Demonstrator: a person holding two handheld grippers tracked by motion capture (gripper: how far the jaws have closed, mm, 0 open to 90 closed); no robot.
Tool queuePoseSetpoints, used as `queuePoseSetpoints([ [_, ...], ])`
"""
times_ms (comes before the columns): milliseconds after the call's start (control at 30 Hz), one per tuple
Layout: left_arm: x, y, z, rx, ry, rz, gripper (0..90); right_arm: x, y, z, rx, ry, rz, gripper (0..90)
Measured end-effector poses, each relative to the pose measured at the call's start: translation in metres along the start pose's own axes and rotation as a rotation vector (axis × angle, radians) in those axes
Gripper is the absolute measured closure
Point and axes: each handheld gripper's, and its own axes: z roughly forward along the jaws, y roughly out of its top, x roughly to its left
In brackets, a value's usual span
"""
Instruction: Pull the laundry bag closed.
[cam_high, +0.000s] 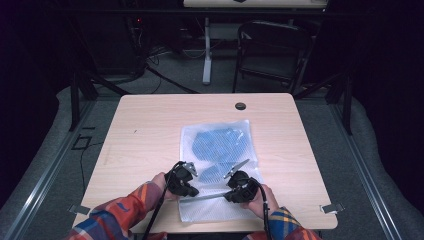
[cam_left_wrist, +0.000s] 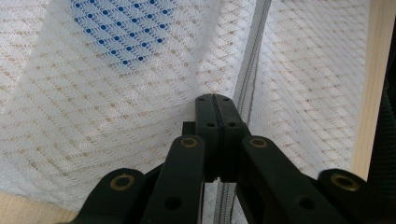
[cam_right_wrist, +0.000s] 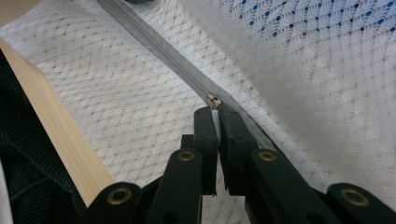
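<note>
1. A white mesh bag (cam_high: 220, 165) is lying flat on the wooden counter (cam_high: 150, 130), toward the near edge, with something blue (cam_high: 220, 145) showing through the netting; what the blue thing is cannot be made out.
2. A grey zipper (cam_high: 207, 197) is running across the bag's near end, between the two grippers.
3. The left gripper (cam_left_wrist: 215, 100) is sitting at the zipper's left end with its jaws pressed together. They are lying right beside the zipper tape (cam_left_wrist: 250, 70), and mesh seems pinched between them, though the tips are hiding the contact.
4. The right gripper (cam_right_wrist: 214, 112) is holding its jaws almost together, a thin gap between them, just behind the small metal zipper slider (cam_right_wrist: 214, 100). Whether they are gripping the pull tab is hard to tell.
5. In the high view both hands and plaid sleeves (cam_high: 125, 212) are being cut off by the bottom edge.
</note>
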Motion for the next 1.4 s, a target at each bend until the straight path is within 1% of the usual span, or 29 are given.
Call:
queuePoseSetpoints([
  [233, 0.000, 0.000, 0.000, 0.000, 0.002, 0.000, 90.0, -0.004, -0.005, -0.004, 0.000, -0.007, 0.015, 86.8],
  [300, 0.000, 0.000, 0.000, 0.000, 0.001, 0.001, 90.0, -0.005, -0.005, -0.004, 0.004, -0.009, 0.008, 86.8],
  [333, 0.000, 0.000, 0.000, 0.000, 0.000, 0.001, 90.0, -0.006, -0.007, -0.005, 0.006, -0.008, 0.025, 86.8],
  [367, 0.000, 0.000, 0.000, 0.000, 0.000, 0.001, 90.0, -0.008, -0.008, -0.006, 0.007, -0.013, 0.019, 86.8],
  [533, 0.000, 0.000, 0.000, 0.002, -0.001, 0.004, 90.0, -0.012, -0.011, -0.008, 0.014, -0.016, 0.023, 86.8],
  [600, 0.000, 0.000, 0.000, 0.003, 0.000, 0.005, 90.0, -0.015, -0.014, -0.010, 0.013, -0.026, 0.039, 86.8],
  [733, 0.000, 0.001, -0.001, 0.014, 0.002, 0.018, 90.0, -0.017, -0.016, -0.011, 0.013, -0.019, 0.048, 86.8],
  [767, 0.000, 0.001, -0.001, 0.016, 0.004, 0.025, 90.0, -0.016, -0.016, -0.010, 0.019, -0.022, 0.043, 86.8],
  [800, -0.001, 0.002, -0.001, 0.028, 0.011, 0.025, 90.0, -0.013, -0.015, -0.008, 0.020, -0.027, 0.037, 86.8],
  [833, -0.001, 0.002, -0.001, 0.028, 0.011, 0.025, 90.0, -0.013, -0.015, -0.008, 0.020, -0.027, 0.037, 86.8],
  [867, -0.001, 0.002, -0.002, 0.032, 0.035, 0.032, 89.8, -0.012, -0.014, -0.007, 0.024, -0.025, 0.027, 86.8],
  [900, -0.001, 0.002, -0.002, 0.032, 0.035, 0.032, 89.9, -0.012, -0.014, -0.007, 0.024, -0.025, 0.027, 86.8],
  [933, -0.002, 0.002, -0.003, 0.037, 0.056, 0.037, 89.8, -0.010, -0.014, -0.005, 0.028, -0.024, 0.029, 86.8],
  [967, -0.001, 0.003, -0.005, 0.025, 0.048, 0.034, 89.8, -0.010, -0.013, -0.004, 0.026, -0.020, 0.026, 86.8],
  [1000, -0.001, 0.003, -0.005, 0.025, 0.048, 0.034, 89.6, -0.009, -0.013, -0.004, 0.031, -0.021, 0.021, 86.8],
  [1033, -0.002, 0.004, -0.007, -0.004, 0.042, 0.021, 89.6, -0.009, -0.013, -0.004, 0.031, -0.021, 0.021, 86.8],
  [1067, -0.006, 0.006, -0.008, -0.046, 0.041, 0.023, 88.8, -0.007, -0.011, -0.003, 0.021, -0.020, 0.020, 86.8],
  [1100, -0.008, 0.007, -0.008, -0.061, 0.037, 0.025, 88.6, -0.006, -0.011, -0.002, 0.020, -0.016, 0.019, 86.8],
  [1167, -0.010, 0.009, -0.007, -0.068, 0.035, 0.029, 88.2, -0.003, -0.009, 0.000, 0.017, -0.014, 0.010, 86.8],
  [1233, -0.015, 0.013, -0.003, -0.066, 0.031, 0.046, 87.8, -0.001, -0.008, 0.000, 0.015, -0.012, 0.003, 86.8],
  [1267, -0.019, 0.018, 0.001, -0.063, 0.025, 0.065, 87.2, 0.001, -0.006, 0.001, 0.009, -0.013, -0.008, 86.7],
  [1300, -0.021, 0.021, 0.004, -0.069, 0.026, 0.075, 86.9, 0.002, -0.006, 0.001, 0.007, -0.012, -0.007, 86.8],
  [1333, -0.021, 0.021, 0.004, -0.069, 0.026, 0.075, 86.7, 0.002, -0.006, 0.001, 0.006, -0.012, -0.008, 86.8],
  [1400, -0.025, 0.027, 0.011, -0.058, 0.032, 0.094, 86.6, 0.002, -0.006, 0.001, 0.006, -0.011, -0.007, 86.8],
])
